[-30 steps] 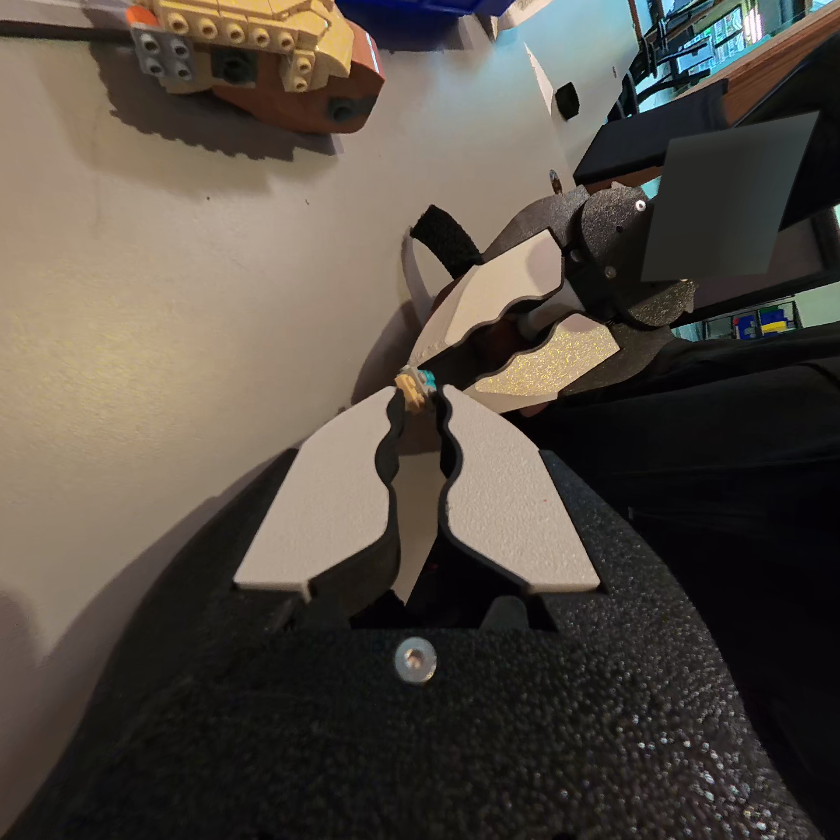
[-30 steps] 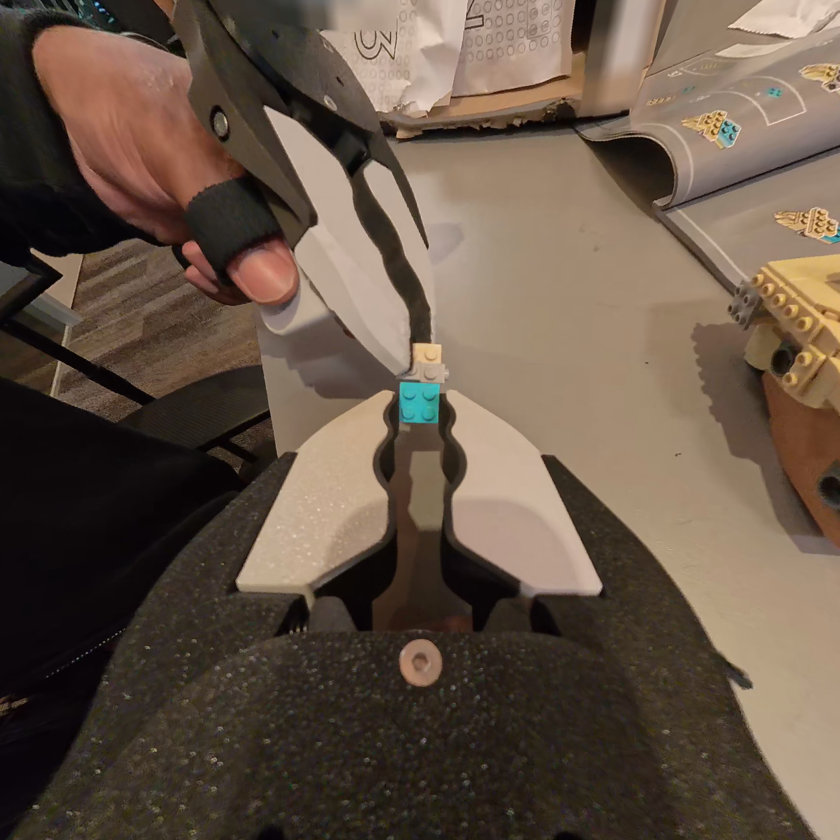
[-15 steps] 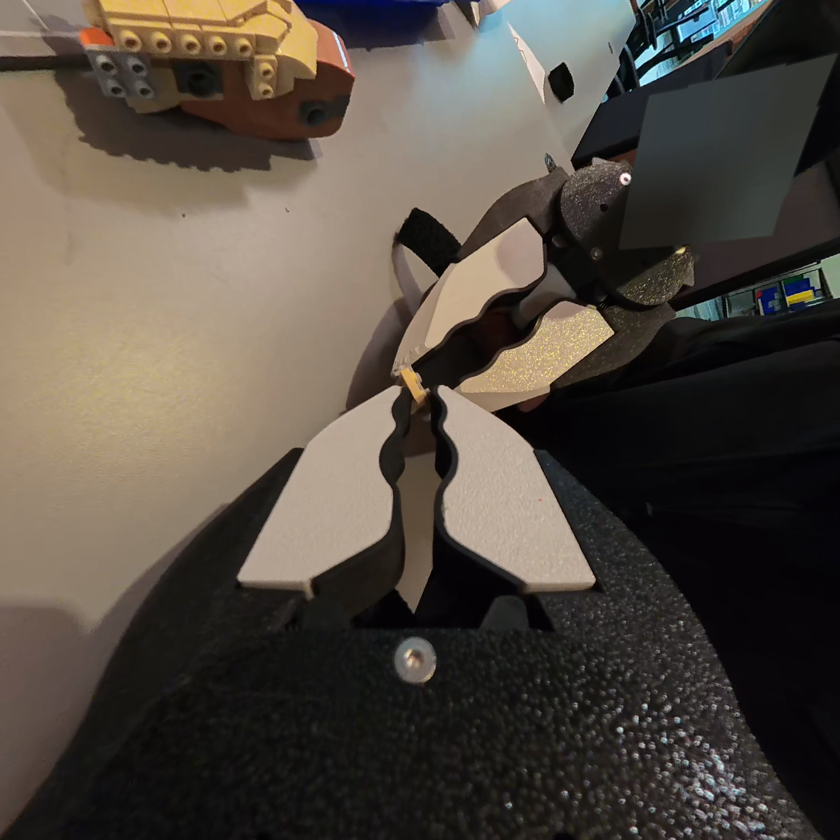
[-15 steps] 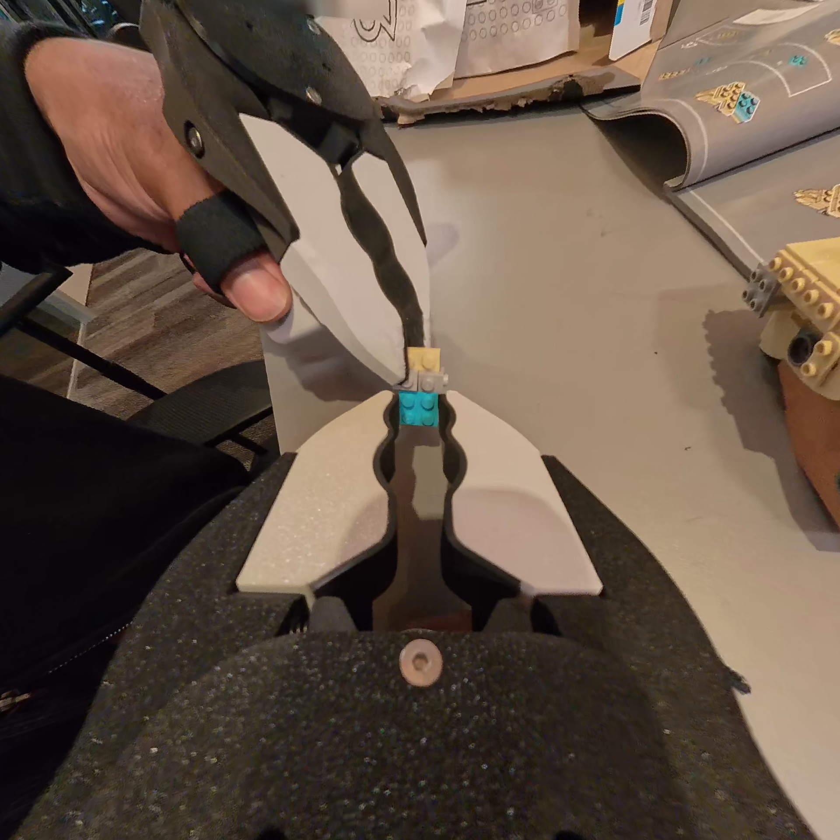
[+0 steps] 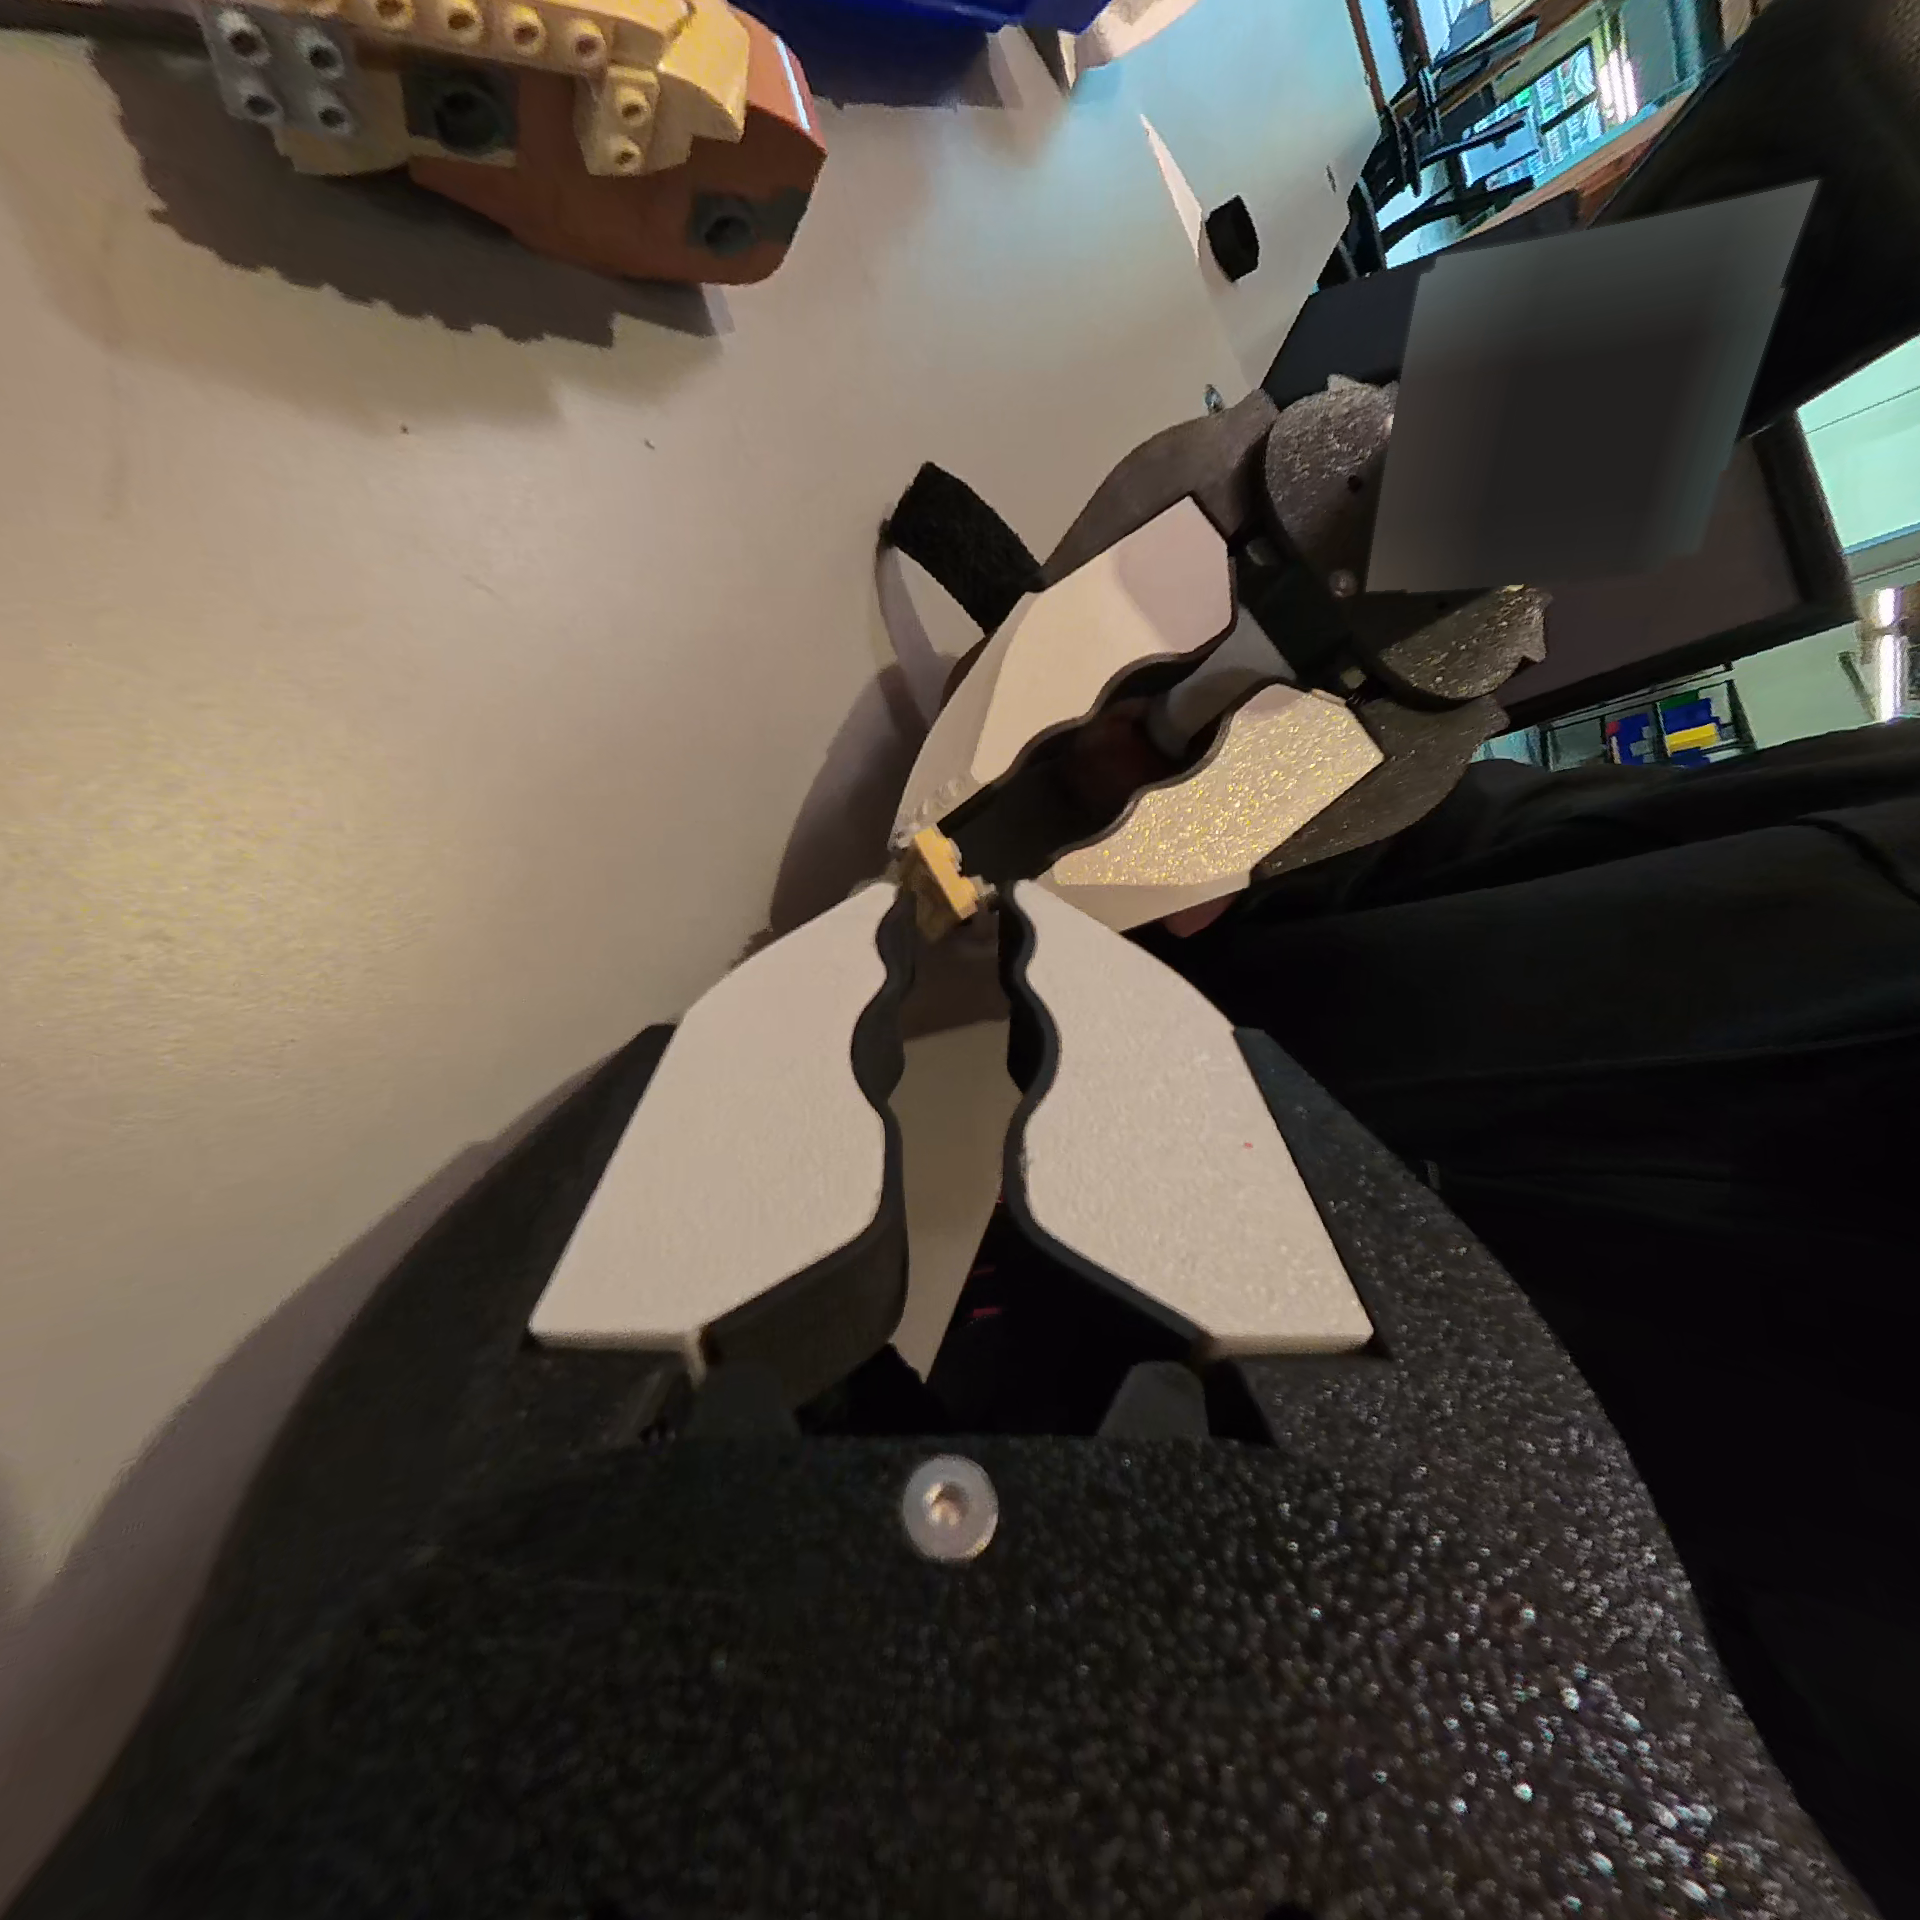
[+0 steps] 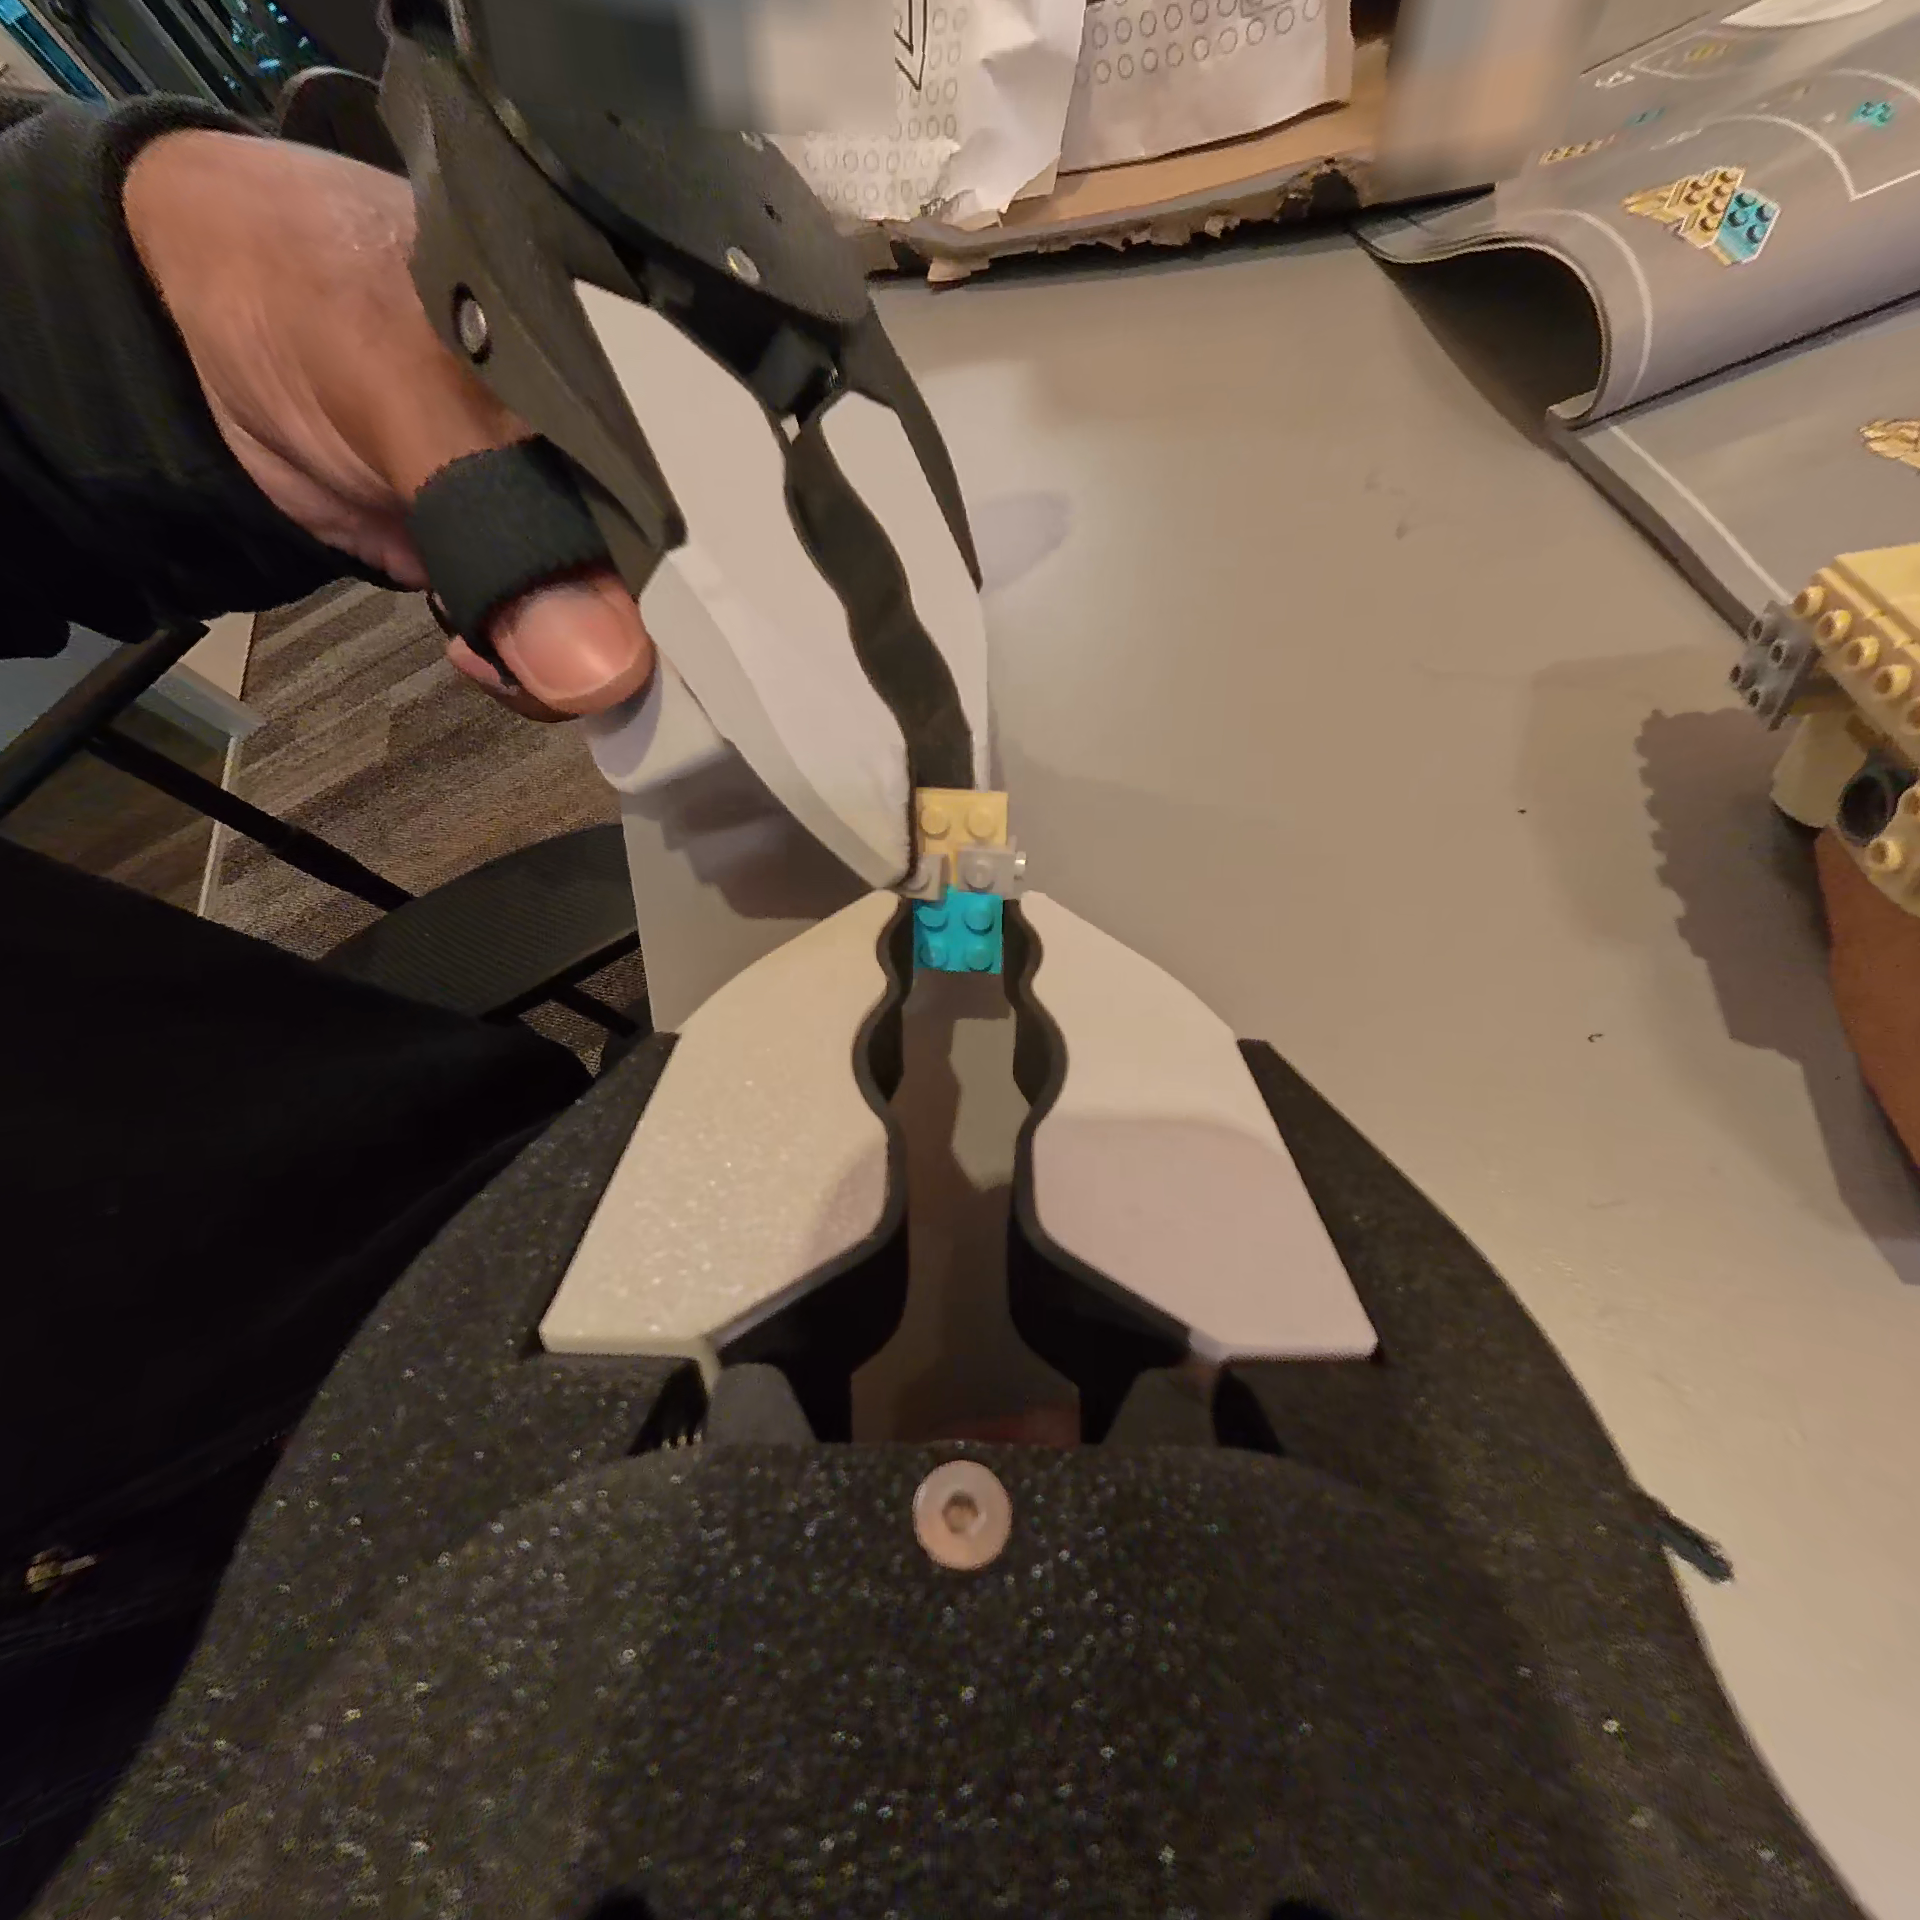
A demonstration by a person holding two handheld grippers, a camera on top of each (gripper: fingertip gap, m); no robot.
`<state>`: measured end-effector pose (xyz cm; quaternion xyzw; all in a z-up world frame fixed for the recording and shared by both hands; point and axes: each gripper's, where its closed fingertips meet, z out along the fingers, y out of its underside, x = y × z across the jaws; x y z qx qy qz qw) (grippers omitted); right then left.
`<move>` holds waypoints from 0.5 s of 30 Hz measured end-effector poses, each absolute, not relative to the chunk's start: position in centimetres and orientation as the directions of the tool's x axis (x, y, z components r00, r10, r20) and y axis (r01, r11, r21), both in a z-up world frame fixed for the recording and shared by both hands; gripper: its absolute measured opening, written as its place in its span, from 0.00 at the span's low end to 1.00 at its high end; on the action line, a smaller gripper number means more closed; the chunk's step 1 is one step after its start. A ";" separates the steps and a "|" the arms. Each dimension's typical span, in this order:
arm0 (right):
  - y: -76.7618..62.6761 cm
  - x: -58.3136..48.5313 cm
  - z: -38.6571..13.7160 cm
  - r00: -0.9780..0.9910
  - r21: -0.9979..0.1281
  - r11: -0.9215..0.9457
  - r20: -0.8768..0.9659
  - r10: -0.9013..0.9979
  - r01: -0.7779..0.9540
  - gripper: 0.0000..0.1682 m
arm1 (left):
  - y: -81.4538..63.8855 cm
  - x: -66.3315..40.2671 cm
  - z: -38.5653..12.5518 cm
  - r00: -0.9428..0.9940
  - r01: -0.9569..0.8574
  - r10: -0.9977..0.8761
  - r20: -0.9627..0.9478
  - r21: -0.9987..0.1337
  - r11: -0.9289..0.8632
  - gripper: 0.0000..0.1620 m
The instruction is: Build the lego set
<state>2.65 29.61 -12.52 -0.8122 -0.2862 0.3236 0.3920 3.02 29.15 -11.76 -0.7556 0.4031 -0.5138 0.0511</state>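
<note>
A small sub-assembly is held in the air between my two grippers: a tan plate (image 6: 964,818), grey clip pieces (image 6: 985,868) and a teal plate (image 6: 958,937). My right gripper (image 6: 958,925) is shut on the teal plate. My left gripper (image 6: 948,826) comes in from the upper left, held by a hand (image 6: 312,364), and is shut on the tan plate. In the left wrist view the tan piece (image 5: 943,885) sits at my left gripper's (image 5: 945,914) tips, with the right gripper (image 5: 971,854) tip to tip against it. The tan and brown lego model (image 6: 1860,727) stands on the table to the right.
The grey table (image 6: 1299,520) ends just left of the grippers, with a dark chair (image 6: 499,935) and floor below. An open instruction booklet (image 6: 1714,260) and torn paper bags (image 6: 1143,94) lie at the back. The model (image 5: 582,135) and a blue bin (image 5: 904,42) show in the left wrist view.
Both grippers stay pinched on the small assembly. The left gripper has tilted a little, so more of the tan plate shows. The pair has drifted slightly relative to the model.
</note>
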 end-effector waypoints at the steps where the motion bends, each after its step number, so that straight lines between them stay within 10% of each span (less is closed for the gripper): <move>1: 29.6 2.7 -12.5 0.628 -0.821 -0.531 -0.302 0.718 0.212 0.10 | 29.1 3.0 -11.8 0.145 -0.554 -0.657 0.740 -0.489 -0.674 0.09; 15: 29.9 2.7 -12.6 0.633 -0.820 -0.530 -0.297 0.715 0.215 0.10 | 29.6 3.2 -11.7 0.096 -0.485 -0.693 0.714 -0.574 -0.659 0.06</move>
